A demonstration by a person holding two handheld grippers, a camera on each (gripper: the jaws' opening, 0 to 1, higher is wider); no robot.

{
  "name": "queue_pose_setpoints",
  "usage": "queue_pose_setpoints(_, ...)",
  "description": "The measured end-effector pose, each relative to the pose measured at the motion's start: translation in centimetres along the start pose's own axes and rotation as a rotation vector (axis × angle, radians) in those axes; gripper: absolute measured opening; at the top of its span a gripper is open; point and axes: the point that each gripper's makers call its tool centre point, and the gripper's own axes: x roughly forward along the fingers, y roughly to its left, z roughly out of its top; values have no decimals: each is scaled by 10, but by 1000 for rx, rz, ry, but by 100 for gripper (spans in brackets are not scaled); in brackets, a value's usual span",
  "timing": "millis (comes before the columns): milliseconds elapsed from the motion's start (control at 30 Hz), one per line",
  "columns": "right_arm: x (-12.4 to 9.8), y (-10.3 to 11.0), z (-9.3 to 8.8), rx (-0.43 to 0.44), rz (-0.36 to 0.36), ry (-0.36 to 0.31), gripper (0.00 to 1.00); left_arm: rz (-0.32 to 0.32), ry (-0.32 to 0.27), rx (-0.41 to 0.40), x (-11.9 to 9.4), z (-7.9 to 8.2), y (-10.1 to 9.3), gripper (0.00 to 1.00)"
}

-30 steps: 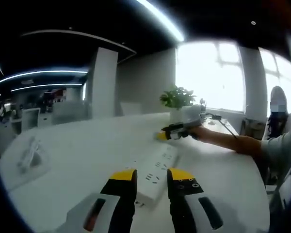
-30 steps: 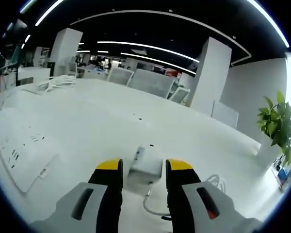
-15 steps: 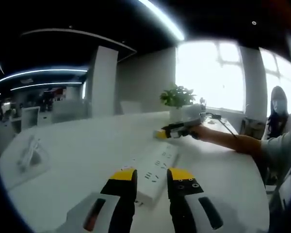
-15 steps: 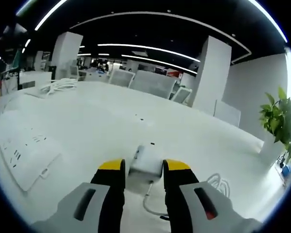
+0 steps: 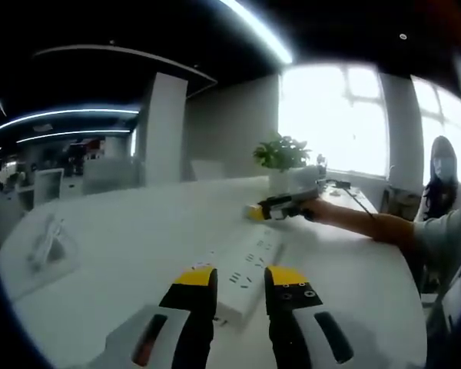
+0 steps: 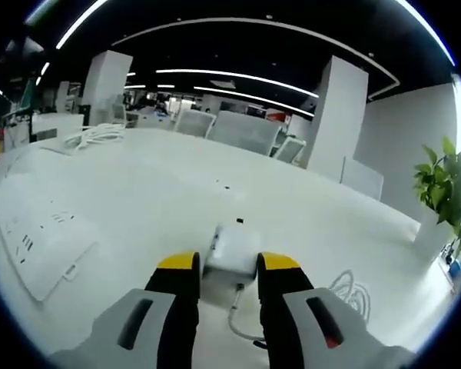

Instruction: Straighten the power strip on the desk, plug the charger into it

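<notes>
The right gripper [image 6: 219, 261], rising from the bottom centre of the right gripper view, has its yellow-tipped jaws pinching the white charger [image 6: 232, 247] from both sides, the block sitting on or just above the white desk [image 6: 154, 192] with its thin cable [image 6: 242, 319] trailing back toward the lower edge and a loose coil [image 6: 352, 288] lying to the lower right. The power strip [image 6: 38, 238] lies at the left of that view, well apart from the charger, its sockets facing up. In the left gripper view, the left gripper [image 5: 240, 278] sits at the bottom centre with its jaws spread on either side of the near end of the power strip [image 5: 246, 269]; I can't tell whether they touch it. Further up, right of centre, the right gripper [image 5: 280, 206] reaches in at the end of the person's forearm, near a potted plant [image 5: 280, 157]. As I see it, the worry is the grip: held only by its smooth sides, the charger could twist or slip as it travels, and its prongs, which I can't make out, might meet the socket crooked. The trailing cable could snag or drag. If the strip isn't held firm, a push on the plug may skid it out of line.
</notes>
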Motion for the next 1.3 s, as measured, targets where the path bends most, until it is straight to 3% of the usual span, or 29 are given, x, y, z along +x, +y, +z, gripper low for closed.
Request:
queue_pose_setpoints(500,0,1,0,55,21,-23,27,0,6,2,0,0,0,25)
queue_pose_setpoints(700,1,2,-4,186,54,-29,27,-1,6,0,0,0,0,25)
queue_pose_setpoints(1300,1,4,-4,177,66,-51,27,1,10,0,0,-1,0,25)
